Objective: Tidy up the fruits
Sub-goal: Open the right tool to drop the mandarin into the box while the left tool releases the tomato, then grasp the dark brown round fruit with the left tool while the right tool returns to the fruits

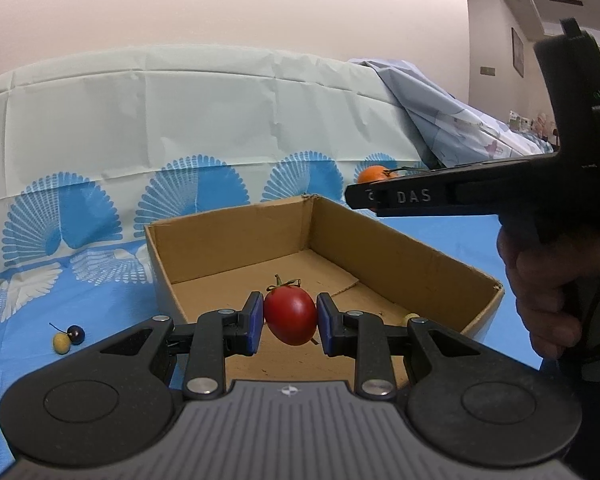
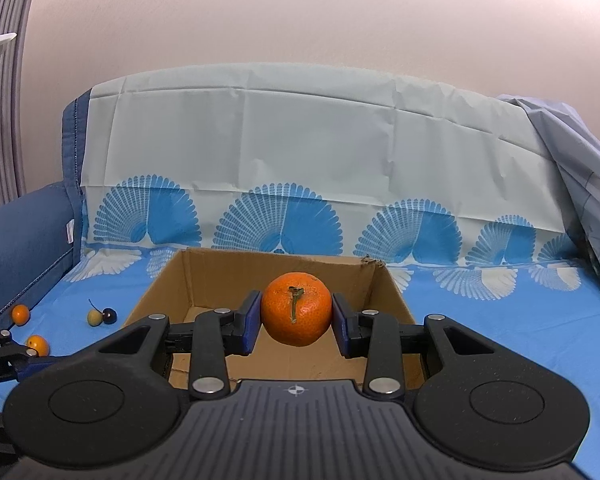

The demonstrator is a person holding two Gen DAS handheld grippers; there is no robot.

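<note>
We hold the left gripper level over the box, blue pads pressed on a tomato. We hold the right gripper above the box's near edge, pads clamped on an orange. Our right hand grips its handle beside the box.

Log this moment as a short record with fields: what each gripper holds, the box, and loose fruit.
left gripper: shut on red tomato, over the box
right gripper: shut on tangerine, over the box
cardboard box: open, on the blue cloth
loose fruit: yellow and dark cherries and two small orange fruits, left of the box
</note>
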